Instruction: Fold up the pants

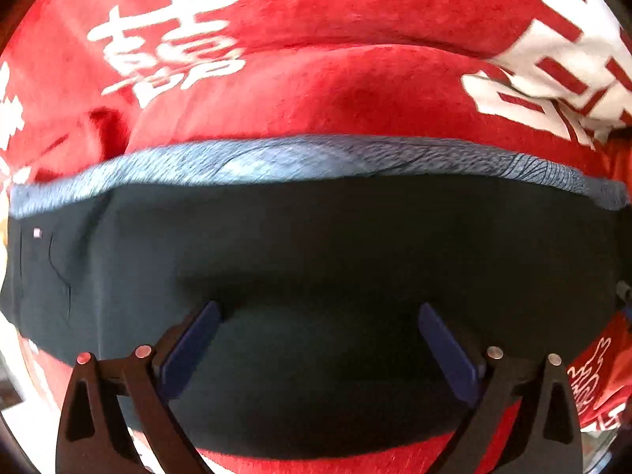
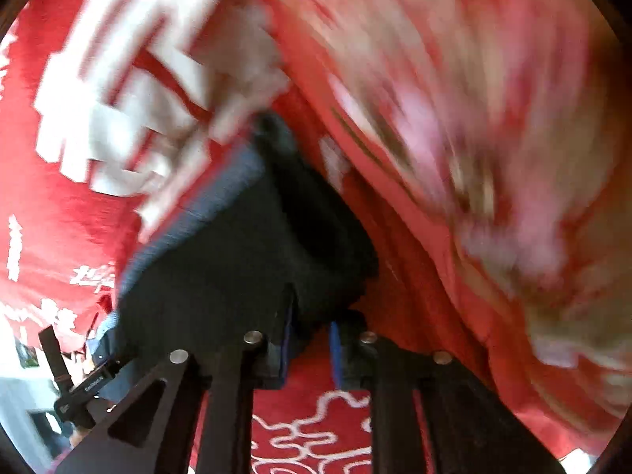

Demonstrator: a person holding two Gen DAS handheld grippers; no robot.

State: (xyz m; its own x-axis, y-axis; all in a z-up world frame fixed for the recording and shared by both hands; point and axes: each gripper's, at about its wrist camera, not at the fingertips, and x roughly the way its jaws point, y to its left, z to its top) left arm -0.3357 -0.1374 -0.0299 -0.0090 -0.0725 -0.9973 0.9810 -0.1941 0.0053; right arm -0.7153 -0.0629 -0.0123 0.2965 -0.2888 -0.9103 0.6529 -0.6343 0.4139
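Observation:
Dark pants (image 1: 316, 237) lie folded across a red cloth, with a blue-grey band (image 1: 276, 158) along their far edge. My left gripper (image 1: 318, 310) points down at the middle of the pants. Its blue pads (image 1: 193, 339) are spread wide and rest on the fabric without pinching it. In the blurred right wrist view, the pants (image 2: 237, 268) run up to the left as a dark slab. My right gripper (image 2: 312, 328) has its jaws close together, and a dark corner of the pants is caught between the pads.
A red cloth (image 1: 316, 0) with large white characters (image 1: 166, 43) covers the whole surface under the pants, rumpled at the right (image 2: 474, 158). A black device with a strap (image 2: 79, 391) shows at the lower left of the right wrist view.

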